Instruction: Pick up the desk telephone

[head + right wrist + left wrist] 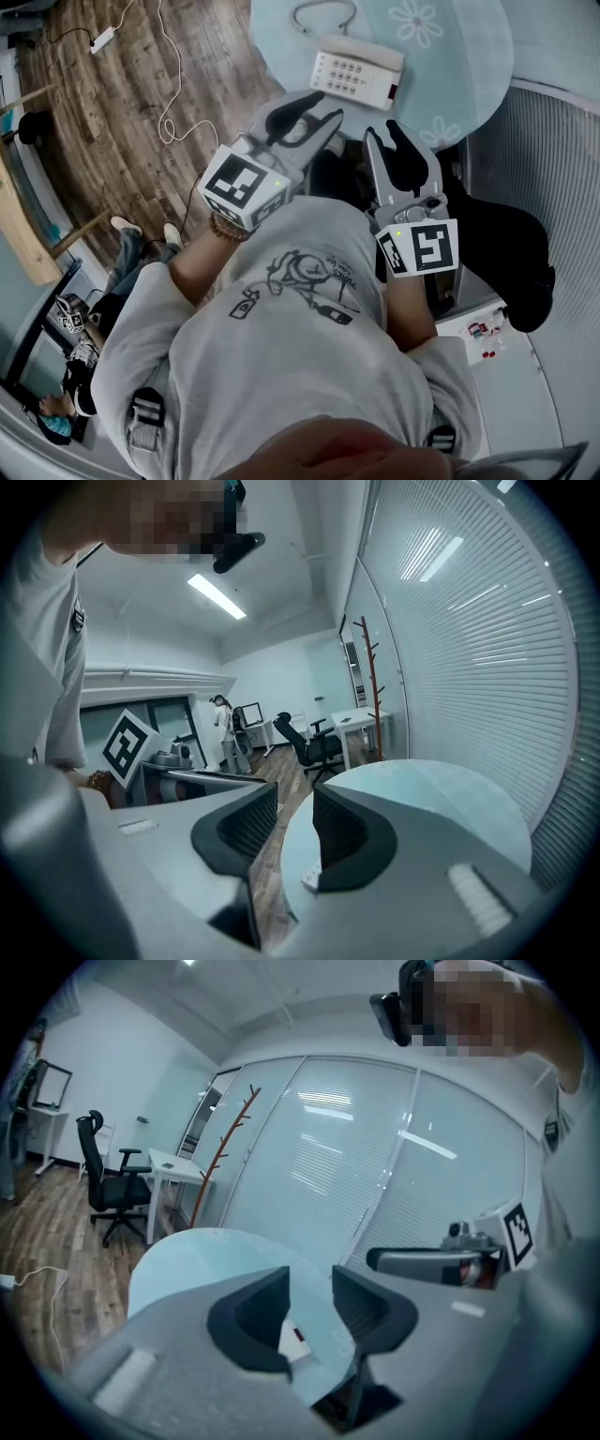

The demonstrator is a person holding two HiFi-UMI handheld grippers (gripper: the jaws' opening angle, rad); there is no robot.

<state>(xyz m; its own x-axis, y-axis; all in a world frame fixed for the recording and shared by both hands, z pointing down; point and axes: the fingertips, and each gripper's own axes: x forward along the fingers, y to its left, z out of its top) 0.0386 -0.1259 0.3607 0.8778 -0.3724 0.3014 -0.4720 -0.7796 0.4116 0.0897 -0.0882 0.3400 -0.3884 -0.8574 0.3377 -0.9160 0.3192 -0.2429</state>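
The desk telephone (356, 75) lies untouched on the round counter (469, 66). The left hand-held gripper (317, 105) and right hand-held gripper (381, 131) hover short of it, jaws apart and empty. Grasping and lifting remain.

Desk telephone (357, 74) on table (469, 70)

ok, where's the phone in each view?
Head view: phone at top centre, on the table.
Left gripper view: only a white corner of the phone, low centre, seen through the gap between the jaws.
Right gripper view: a small white sliver of it, low centre, at the lower edge of the jaw on the picture's right.
Shared landmark: the round pale-blue table.
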